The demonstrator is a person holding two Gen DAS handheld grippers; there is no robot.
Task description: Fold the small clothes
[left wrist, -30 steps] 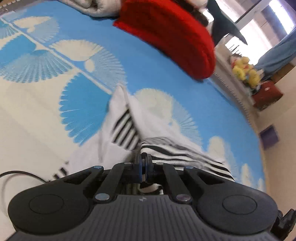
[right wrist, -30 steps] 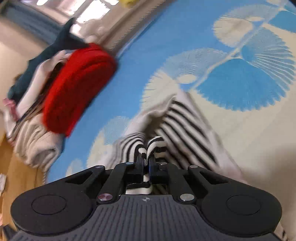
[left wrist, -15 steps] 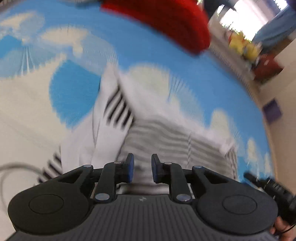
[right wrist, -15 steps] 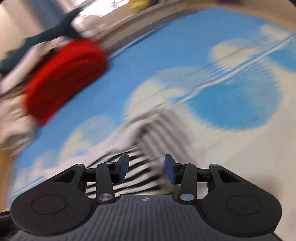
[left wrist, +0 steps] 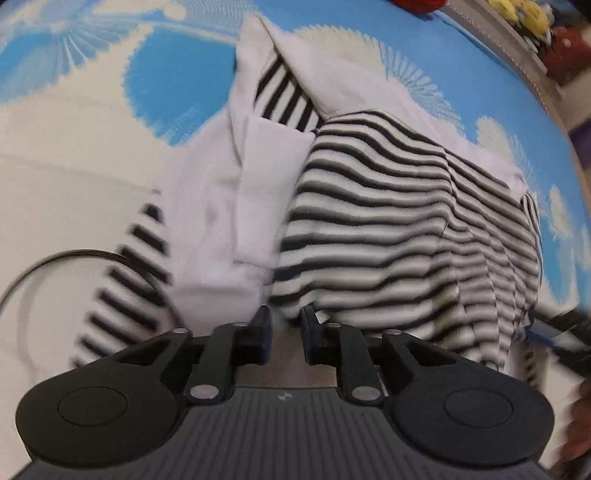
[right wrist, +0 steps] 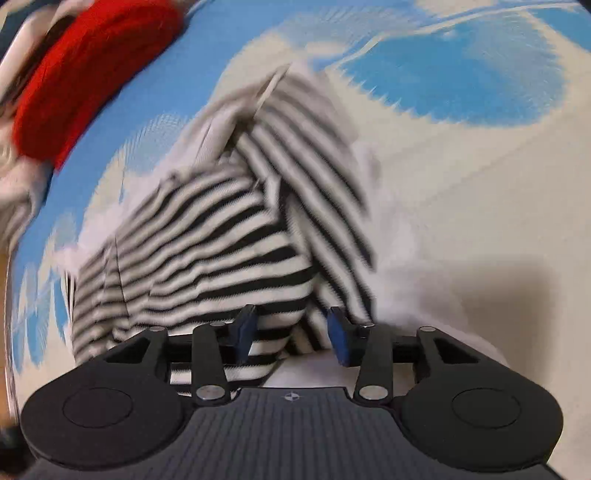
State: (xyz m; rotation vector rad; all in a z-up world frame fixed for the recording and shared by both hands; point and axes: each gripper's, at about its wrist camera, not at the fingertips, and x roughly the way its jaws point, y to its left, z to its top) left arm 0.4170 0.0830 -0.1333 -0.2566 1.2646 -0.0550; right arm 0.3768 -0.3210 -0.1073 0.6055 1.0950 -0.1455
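A small black-and-white striped garment (left wrist: 388, 206) with white panels (left wrist: 221, 199) lies folded over on a blue-and-cream patterned mat (left wrist: 66, 140). My left gripper (left wrist: 284, 326) hovers at its near edge, pointing steeply down, jaws a little apart with nothing between them. In the right wrist view the same striped garment (right wrist: 207, 236) fills the middle. My right gripper (right wrist: 291, 332) stands open wide over its near striped edge; the cloth lies under the gap and the blue pads (right wrist: 338, 332) do not press on it.
A red knitted piece (right wrist: 85, 74) lies on the mat beyond the garment, with pale clothes beside it. A black cable (left wrist: 48, 264) loops on the mat at the left. Yellow soft toys (left wrist: 517, 11) sit past the mat's far edge.
Both grippers were shut on the striped cloth and have opened and let it go. The folded layer has dropped flat onto the garment, and both cameras have come closer to it.
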